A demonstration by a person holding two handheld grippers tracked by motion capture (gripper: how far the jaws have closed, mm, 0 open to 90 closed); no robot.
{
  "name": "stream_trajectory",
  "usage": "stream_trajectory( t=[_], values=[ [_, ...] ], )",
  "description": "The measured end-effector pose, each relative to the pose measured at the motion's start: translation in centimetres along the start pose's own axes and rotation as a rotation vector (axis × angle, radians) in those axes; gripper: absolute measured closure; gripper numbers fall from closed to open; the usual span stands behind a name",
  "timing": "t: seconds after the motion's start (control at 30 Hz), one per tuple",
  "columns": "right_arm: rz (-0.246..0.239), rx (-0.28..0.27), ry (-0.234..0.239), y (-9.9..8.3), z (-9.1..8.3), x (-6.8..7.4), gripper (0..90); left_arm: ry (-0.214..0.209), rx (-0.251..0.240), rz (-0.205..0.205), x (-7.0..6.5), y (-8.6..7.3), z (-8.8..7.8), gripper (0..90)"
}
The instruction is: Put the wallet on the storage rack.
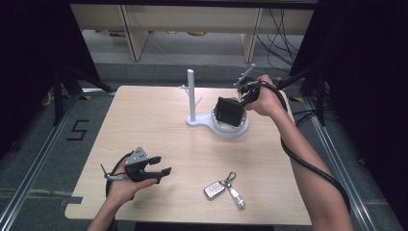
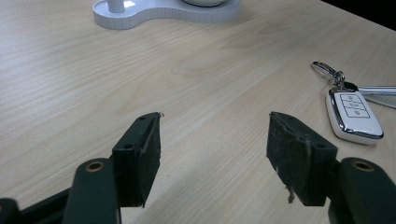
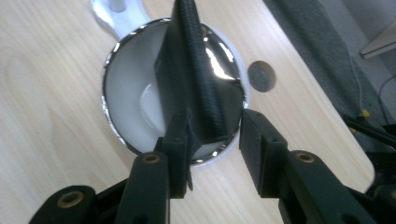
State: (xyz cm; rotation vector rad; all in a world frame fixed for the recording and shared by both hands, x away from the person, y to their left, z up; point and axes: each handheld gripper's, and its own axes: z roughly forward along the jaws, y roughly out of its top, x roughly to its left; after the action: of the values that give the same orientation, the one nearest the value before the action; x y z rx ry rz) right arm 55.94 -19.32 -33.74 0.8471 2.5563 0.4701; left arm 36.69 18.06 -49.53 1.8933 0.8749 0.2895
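Right gripper (image 3: 212, 140) hovers at the dish (image 3: 126, 70) near the table's far edge, jaws spread around the black wallet (image 3: 196, 70) standing in it. Left gripper (image 2: 214, 140) waits, jaws spread, by the key (image 2: 353, 112). Risk: the wallet tips and slides out.

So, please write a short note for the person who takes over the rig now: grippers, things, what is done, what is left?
Right gripper: jaws apart around the black wallet, which stands on edge in the chrome-rimmed dish of the white stand; a firm grip cannot be told.
Left gripper: open, empty, low over the table.
Car key lies at the near edge.
Done: wallet in dish.
Left: probably the key.
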Motion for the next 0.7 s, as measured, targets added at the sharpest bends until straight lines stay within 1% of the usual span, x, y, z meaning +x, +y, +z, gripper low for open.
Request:
stream_trajectory(
  t=[0.1, 0.13, 0.2, 0.23, 0.27, 0.3, 0.33, 0.37, 0.47, 0.5, 0.57, 0.63, 0.67, 0.7],
  values=[
    [0.026, -0.019, -0.002, -0.4, -0.4, -0.2, 62.3, 0.003, 0.009, 0.005, 0.0, 0.0, 0.0, 34.9],
    [0.027, -0.025, -0.007, -0.5, -0.5, -0.3, 62.1, 0.002, 0.010, 0.004, 0.0, 0.0, 0.0, 34.9],
    [0.057, -0.024, -0.010, -1.0, -0.8, -0.2, 61.4, -0.002, 0.010, 0.002, -0.1, 0.0, 0.0, 34.9],
    [0.060, -0.024, -0.008, -1.1, -1.0, -0.3, 61.2, -0.004, 0.008, -0.001, -0.1, 0.0, 0.0, 34.9],
    [0.087, -0.033, 0.006, -1.3, -1.2, -0.2, 61.3, -0.006, 0.009, 0.001, -0.1, 0.0, 0.0, 34.9],
    [0.099, -0.040, 0.011, -1.6, -1.4, -0.2, 61.3, -0.008, 0.006, -0.002, -0.2, 0.0, 0.1, 34.9],
    [0.132, -0.040, 0.023, -1.9, -1.6, 0.0, 61.4, -0.008, 0.012, 0.003, -0.2, 0.0, 0.1, 34.9],
    [0.171, -0.041, 0.031, -2.3, -1.9, 0.2, 61.5, -0.016, 0.007, 0.004, -0.2, 0.0, 0.2, 34.9],
    [0.217, -0.014, 0.066, -3.5, -2.2, 0.8, 63.4, -0.029, 0.013, 0.011, -0.5, 0.2, 0.3, 36.3],
    [0.211, 0.000, 0.083, -4.2, -2.1, 1.0, 65.1, -0.033, 0.015, 0.012, -0.6, 0.2, 0.3, 36.7],
    [0.223, 0.023, 0.117, -5.2, -1.8, 1.4, 66.8, -0.036, 0.014, 0.018, -0.8, 0.2, 0.4, 37.2],
    [0.259, 0.058, 0.151, -6.4, -1.4, 1.9, 68.1, -0.035, 0.013, 0.021, -1.0, 0.2, 0.5, 38.0],
    [0.260, 0.068, 0.161, -6.8, -1.2, 2.0, 68.5, -0.047, 0.015, 0.023, -1.0, 0.3, 0.5, 38.6],
    [0.266, 0.080, 0.177, -7.3, -1.0, 2.2, 68.6, -0.043, 0.022, 0.029, -1.2, 0.4, 0.6, 39.0]
  ],
)
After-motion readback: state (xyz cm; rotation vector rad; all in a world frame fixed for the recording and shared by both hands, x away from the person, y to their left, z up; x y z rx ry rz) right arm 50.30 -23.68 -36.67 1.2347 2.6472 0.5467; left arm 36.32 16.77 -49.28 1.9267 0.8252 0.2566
